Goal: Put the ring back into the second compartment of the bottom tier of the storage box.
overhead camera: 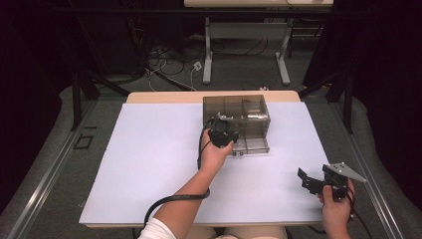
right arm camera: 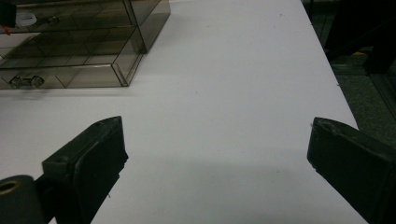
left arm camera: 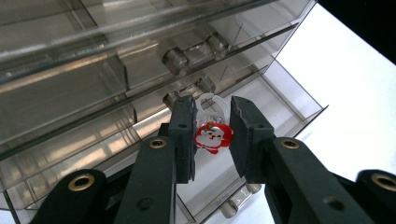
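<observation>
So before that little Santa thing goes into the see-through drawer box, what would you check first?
1. Santa charm held between the left gripper pads: ok, shut on it.
2. Bottom drawer pulled open: ok.
3. Charm above the open drawer: ok in the left gripper view.
4. Which compartment lies under it: cannot tell.
5. Right gripper clear of the drawer box: ok, open and well off to the side.
6. Charm's clear ring free of the drawer handles: cannot tell.
</observation>
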### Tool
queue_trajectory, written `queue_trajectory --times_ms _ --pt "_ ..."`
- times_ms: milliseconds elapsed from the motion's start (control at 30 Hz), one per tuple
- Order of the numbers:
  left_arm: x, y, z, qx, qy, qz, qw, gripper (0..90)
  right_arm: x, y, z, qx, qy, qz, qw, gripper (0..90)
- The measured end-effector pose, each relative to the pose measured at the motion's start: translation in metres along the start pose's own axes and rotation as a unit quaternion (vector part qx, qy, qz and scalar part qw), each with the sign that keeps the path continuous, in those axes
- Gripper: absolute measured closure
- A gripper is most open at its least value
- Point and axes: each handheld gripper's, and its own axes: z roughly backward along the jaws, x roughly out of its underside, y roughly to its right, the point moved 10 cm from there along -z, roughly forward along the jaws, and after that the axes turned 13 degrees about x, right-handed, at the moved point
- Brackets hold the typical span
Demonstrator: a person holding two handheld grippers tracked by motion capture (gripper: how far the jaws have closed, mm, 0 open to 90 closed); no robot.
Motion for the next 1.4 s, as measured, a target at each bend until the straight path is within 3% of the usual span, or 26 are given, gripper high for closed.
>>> queue_trajectory --times_ms 200,333,367,433,467,567,967,1000,1067,1400 --pt "0.006 -0.002 -0.003 -0.001 -0.005 0.002 1.0000 71.1 0.003 -0.001 0.002 -0.006 -0.016 0.008 0.9998 4.1" --pt "0.010 -0.004 -0.006 -0.003 -0.007 0.006 1.0000 71.0 0.002 -0.002 0.002 -0.007 -0.011 0.009 0.9999 4.1" --pt "0.012 -0.005 -0.006 -0.004 -0.009 0.006 0.9999 71.0 0.000 -0.002 0.000 -0.003 0.002 0.003 1.0000 4.1" --pt "0.014 -0.007 -0.007 -0.004 -0.014 0.005 0.9999 70.9 0.002 -0.002 0.002 -0.007 -0.011 0.008 0.9999 4.1" --pt "0.015 -0.007 -0.007 -0.003 -0.014 0.005 0.9999 70.9 0.000 -0.002 0.000 -0.003 0.002 0.003 1.0000 4.1" --pt "0.017 -0.007 -0.008 0.001 -0.015 0.010 0.9998 70.8 0.003 -0.002 0.002 -0.007 -0.015 0.009 0.9998 4.1" --pt "0.023 -0.009 -0.010 0.000 -0.024 0.014 0.9996 69.9 0.004 -0.001 0.002 -0.004 -0.018 0.015 0.9997 4.2" --pt "0.022 -0.009 -0.011 -0.003 -0.020 0.011 0.9997 69.4 0.004 -0.003 0.002 -0.005 -0.019 0.007 0.9998 4.2" --pt "0.021 -0.007 -0.010 0.006 -0.020 0.016 0.9996 68.3 0.004 -0.001 0.002 -0.004 -0.020 0.011 0.9997 4.3" --pt "0.020 -0.007 -0.010 0.005 -0.016 0.017 0.9997 59.6 0.003 -0.002 0.002 -0.007 -0.014 0.011 0.9998 4.3"
